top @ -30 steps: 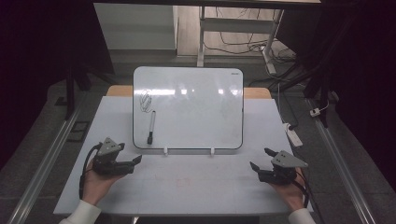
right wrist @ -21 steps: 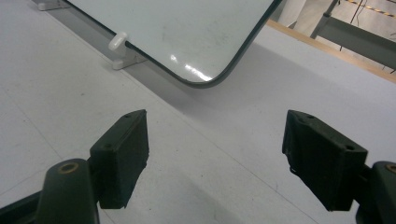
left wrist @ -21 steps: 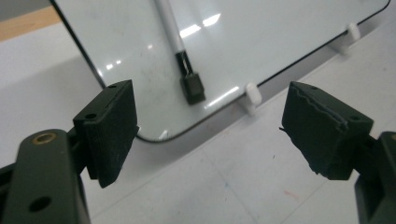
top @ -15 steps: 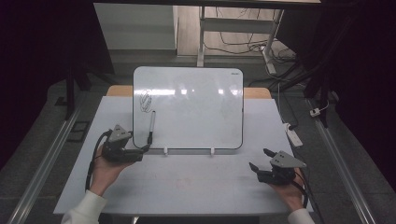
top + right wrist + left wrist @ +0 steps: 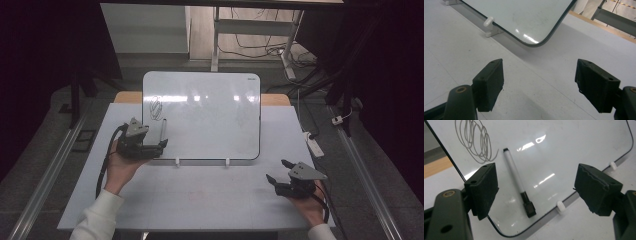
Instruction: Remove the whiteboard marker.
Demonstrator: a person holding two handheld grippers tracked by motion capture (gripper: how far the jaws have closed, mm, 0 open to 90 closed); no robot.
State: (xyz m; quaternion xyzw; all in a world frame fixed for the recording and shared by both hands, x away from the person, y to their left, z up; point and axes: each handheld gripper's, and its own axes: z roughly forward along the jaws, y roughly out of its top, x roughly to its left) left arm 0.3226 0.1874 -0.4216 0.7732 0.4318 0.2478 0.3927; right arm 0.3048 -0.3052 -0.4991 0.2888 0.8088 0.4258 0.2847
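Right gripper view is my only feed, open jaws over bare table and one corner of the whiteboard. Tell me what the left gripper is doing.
Observer: The left gripper is at the whiteboard's lower left corner, jaws open, aimed at a marker.
Operator: Say how the marker lies.
Observer: It lies flat on the board, cap end toward the board's bottom edge, between the open jaws in the left gripper view and untouched.
Operator: Report anything drawn on the board.
Observer: A grey looping scribble sits just above the marker, near the left edge.
Operator: Place my gripper on the table.
Observer: In the high view the right gripper sits below the board's lower right corner, off the board.
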